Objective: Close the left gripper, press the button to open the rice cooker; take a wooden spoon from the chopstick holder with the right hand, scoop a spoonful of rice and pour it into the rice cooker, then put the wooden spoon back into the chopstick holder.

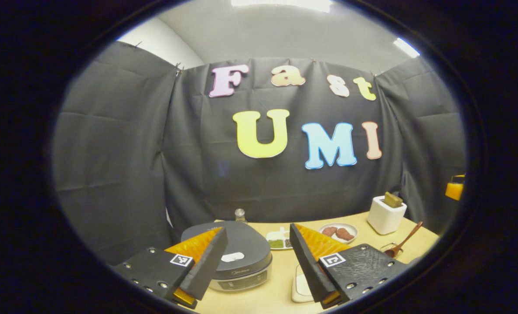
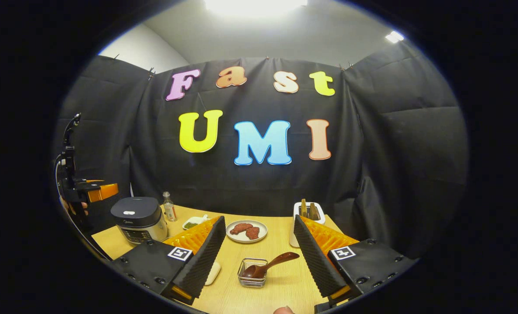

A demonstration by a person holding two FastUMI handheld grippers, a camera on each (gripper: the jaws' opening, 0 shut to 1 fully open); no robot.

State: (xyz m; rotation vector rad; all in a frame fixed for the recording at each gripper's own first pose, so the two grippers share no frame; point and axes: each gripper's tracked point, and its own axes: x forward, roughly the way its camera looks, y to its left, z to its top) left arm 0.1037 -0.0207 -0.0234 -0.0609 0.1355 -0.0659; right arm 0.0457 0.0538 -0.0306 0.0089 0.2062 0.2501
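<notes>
Bright ceiling lights (image 2: 254,5) glare white at the top of both views, while the dark cloth wall (image 1: 124,144) swallows most light. Fisheye bending curves the edges, where detail softens, perhaps from slight blur. The table (image 2: 281,279) looks evenly lit.

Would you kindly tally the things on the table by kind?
Rice cooker: 1
Bottle: 1
Plate of meat: 1
Small dish: 1
White holder: 1
Wire basket: 1
Wooden spoon: 1
White pad: 1
Total: 8
</notes>
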